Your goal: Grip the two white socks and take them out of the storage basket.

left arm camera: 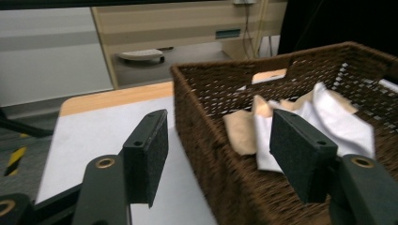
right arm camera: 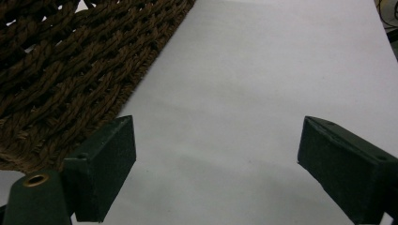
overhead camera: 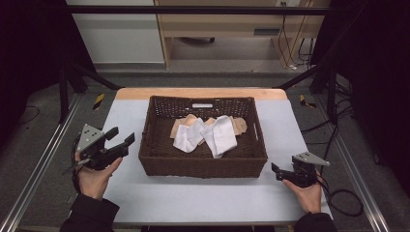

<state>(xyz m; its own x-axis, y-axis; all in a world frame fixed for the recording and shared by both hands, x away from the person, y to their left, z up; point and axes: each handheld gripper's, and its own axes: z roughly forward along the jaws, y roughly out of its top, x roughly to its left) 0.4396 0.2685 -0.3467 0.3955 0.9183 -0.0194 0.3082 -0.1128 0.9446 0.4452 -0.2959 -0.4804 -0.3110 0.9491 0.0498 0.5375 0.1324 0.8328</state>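
Socks lay in a loose heap inside the brown wicker basket (overhead camera: 203, 166), which sat in the middle of the white-covered table (overhead camera: 203, 200). Two white socks (overhead camera: 208, 135) were draped over a pair of tan socks (overhead camera: 239, 125), all of them toward the far half of the basket floor and apart from its walls.

By the look of them they would be light, limp and easy to crush without harm; nothing there seemed fragile or slippery. A pinch on one layer would probably lift only that sock, yet the overlap meant a deep bite could drag its neighbour along. The best hold looked like a raised fold or a free end of the upper white sock, taken from above, since the basket's walls would block a flat approach from the side. The woven floor might snag a jaw tip pushed too low.

The left gripper (overhead camera: 123, 137) hung off the basket's left side, raised above the table and aimed toward the socks, its jaws spread wide with nothing between them; in the left gripper view (left arm camera: 220, 150) the basket's near wall and the white fabric showed through the gap. The right gripper (overhead camera: 276, 170) rested low near the basket's front right corner, jaws likewise parted and bare over the table covering (right arm camera: 263, 93).
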